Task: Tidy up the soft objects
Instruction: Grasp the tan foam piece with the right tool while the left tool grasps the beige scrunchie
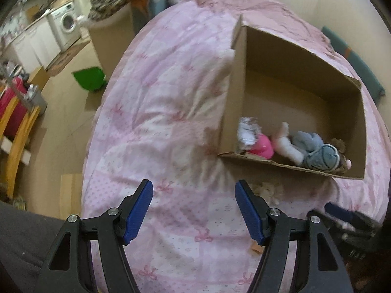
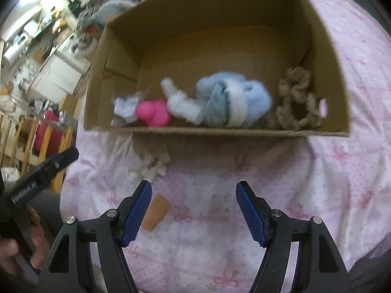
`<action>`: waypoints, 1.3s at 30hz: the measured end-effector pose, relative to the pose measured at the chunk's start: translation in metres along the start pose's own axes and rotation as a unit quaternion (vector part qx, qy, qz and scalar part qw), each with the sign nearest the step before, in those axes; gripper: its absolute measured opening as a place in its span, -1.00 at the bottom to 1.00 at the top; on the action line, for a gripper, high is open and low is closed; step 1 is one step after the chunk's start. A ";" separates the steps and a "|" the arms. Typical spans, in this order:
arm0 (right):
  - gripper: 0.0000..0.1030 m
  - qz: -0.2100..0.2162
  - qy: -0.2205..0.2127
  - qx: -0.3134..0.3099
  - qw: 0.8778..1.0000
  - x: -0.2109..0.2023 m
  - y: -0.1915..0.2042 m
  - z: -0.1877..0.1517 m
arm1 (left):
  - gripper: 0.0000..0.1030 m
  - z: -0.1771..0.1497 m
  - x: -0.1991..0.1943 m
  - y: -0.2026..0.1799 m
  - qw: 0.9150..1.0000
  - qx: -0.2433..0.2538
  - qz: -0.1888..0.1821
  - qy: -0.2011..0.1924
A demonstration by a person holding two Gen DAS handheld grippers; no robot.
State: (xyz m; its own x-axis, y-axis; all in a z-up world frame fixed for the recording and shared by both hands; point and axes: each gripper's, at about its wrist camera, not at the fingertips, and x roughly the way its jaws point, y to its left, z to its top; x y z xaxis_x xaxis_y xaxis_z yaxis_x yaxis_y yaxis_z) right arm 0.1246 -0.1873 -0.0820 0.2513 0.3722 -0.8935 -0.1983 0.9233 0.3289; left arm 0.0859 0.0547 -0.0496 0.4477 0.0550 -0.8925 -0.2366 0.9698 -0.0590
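An open cardboard box (image 2: pixel 220 130) lies on a pink quilt (image 2: pixel 244 195). Inside it are a pink toy (image 2: pixel 152 112), a white and blue plush (image 2: pixel 220 102), a brown scrunchie (image 2: pixel 298 102) and a silvery packet (image 2: pixel 125 107). A cream scrunchie (image 2: pixel 151 163) lies on the quilt just in front of the box, and a small orange pad (image 2: pixel 156 212) lies nearer. My right gripper (image 2: pixel 194 195) hangs open and empty over the quilt, the orange pad beside its left finger. My left gripper (image 1: pixel 194 195) is open and empty too, left of the box (image 1: pixel 281 164) and the cream scrunchie (image 1: pixel 266 190).
A second cardboard box (image 1: pixel 114 36) under a patterned blanket stands beyond the bed. On the floor at left are a green item (image 1: pixel 89 77) and a wooden chair (image 1: pixel 14 131); a washing machine (image 1: pixel 67 23) is farther back. A teal cushion (image 1: pixel 361 70) lies at the bed's right edge.
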 end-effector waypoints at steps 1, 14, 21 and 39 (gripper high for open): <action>0.49 0.002 0.011 -0.009 1.000 0.006 0.004 -0.001 | 0.30 0.001 0.002 0.003 1.000 -0.005 0.002 0.004; -0.60 0.020 0.114 -0.089 0.989 0.066 0.057 -0.032 | 0.30 0.001 0.011 -0.001 1.000 -0.006 0.005 0.021; -0.89 0.035 0.101 -0.084 0.991 0.054 0.059 -0.035 | 0.30 0.001 0.010 -0.005 1.000 0.002 0.008 0.016; -0.89 0.061 -0.003 0.088 0.994 -0.015 -0.028 -0.012 | 0.30 -0.011 0.042 -0.082 0.990 0.094 -0.081 0.060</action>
State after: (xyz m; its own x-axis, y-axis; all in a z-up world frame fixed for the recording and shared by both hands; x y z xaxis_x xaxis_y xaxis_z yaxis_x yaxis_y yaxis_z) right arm 0.1143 -0.2197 -0.0810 0.2412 0.4818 -0.8424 -0.0592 0.8738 0.4827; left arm 0.1145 -0.0249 -0.0873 0.3572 -0.1218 -0.9260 -0.0001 0.9915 -0.1304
